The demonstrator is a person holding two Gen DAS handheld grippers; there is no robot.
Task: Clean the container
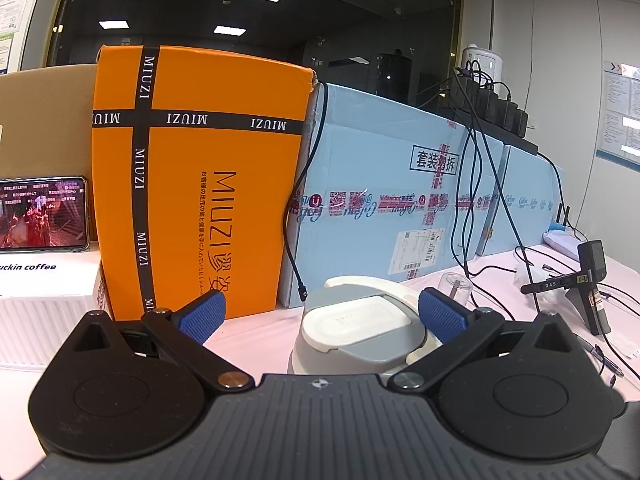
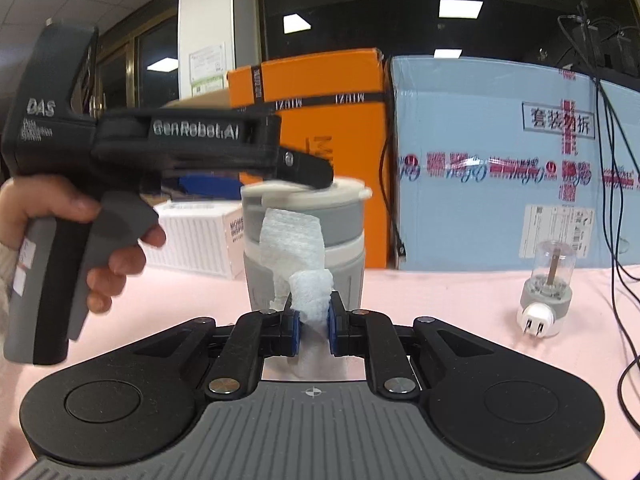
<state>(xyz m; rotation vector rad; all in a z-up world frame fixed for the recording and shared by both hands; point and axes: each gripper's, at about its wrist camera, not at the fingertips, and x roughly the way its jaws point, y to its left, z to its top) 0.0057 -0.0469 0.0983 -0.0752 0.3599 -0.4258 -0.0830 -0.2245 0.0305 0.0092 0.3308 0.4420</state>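
The container (image 2: 304, 240), a grey and white cup with a white lid (image 1: 358, 322), stood on the pink worktop (image 2: 440, 292) in the middle of the right wrist picture. In the left wrist picture it sat low in the middle, just in front of the camera. The left gripper (image 1: 322, 314) hung over the lid with its jaws wide apart, one blue pad (image 1: 200, 316) on each side. In the right wrist picture a hand (image 2: 80, 232) held that gripper at the left side. The right gripper (image 2: 313, 330) had its jaws clamped on a white cloth (image 2: 304, 272), which stood up in front of the cup. Behind the cup were an orange box (image 2: 320, 120) and a blue box (image 2: 500, 168). A small clear plug-in gadget (image 2: 548, 292) lay at the right on the worktop, well apart from the cup.
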